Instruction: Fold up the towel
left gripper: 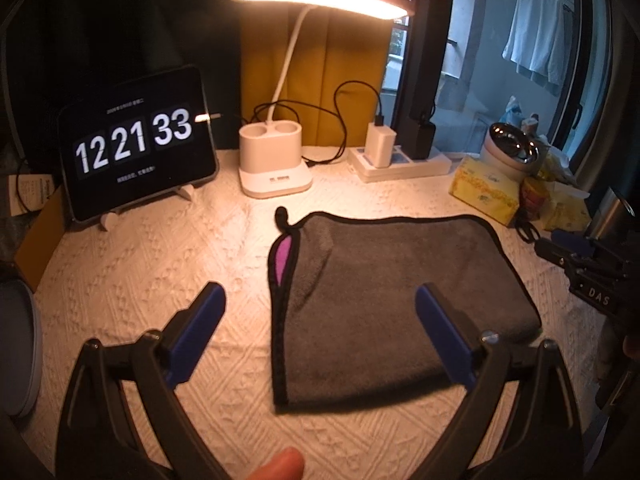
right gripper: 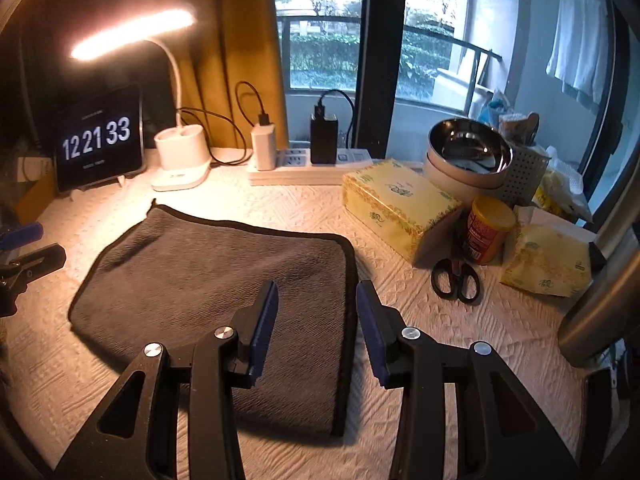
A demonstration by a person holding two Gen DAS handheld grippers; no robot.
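A grey towel [left gripper: 392,292] with black trim lies folded flat on the white quilted cloth; a purple underside shows at its left edge. It also shows in the right wrist view [right gripper: 208,284]. My left gripper [left gripper: 320,304] is open wide and empty, above the towel's left edge. My right gripper [right gripper: 316,300] is open and empty, above the towel's right edge. The right gripper also shows at the right edge of the left wrist view [left gripper: 588,264].
At the back stand a tablet clock [left gripper: 136,148], a lit desk lamp [left gripper: 276,160] and a power strip with chargers [right gripper: 304,168]. To the right are a yellow tissue box [right gripper: 396,204], scissors [right gripper: 456,276], a can [right gripper: 488,228], a steel bowl [right gripper: 468,152] and a tissue pack [right gripper: 548,260].
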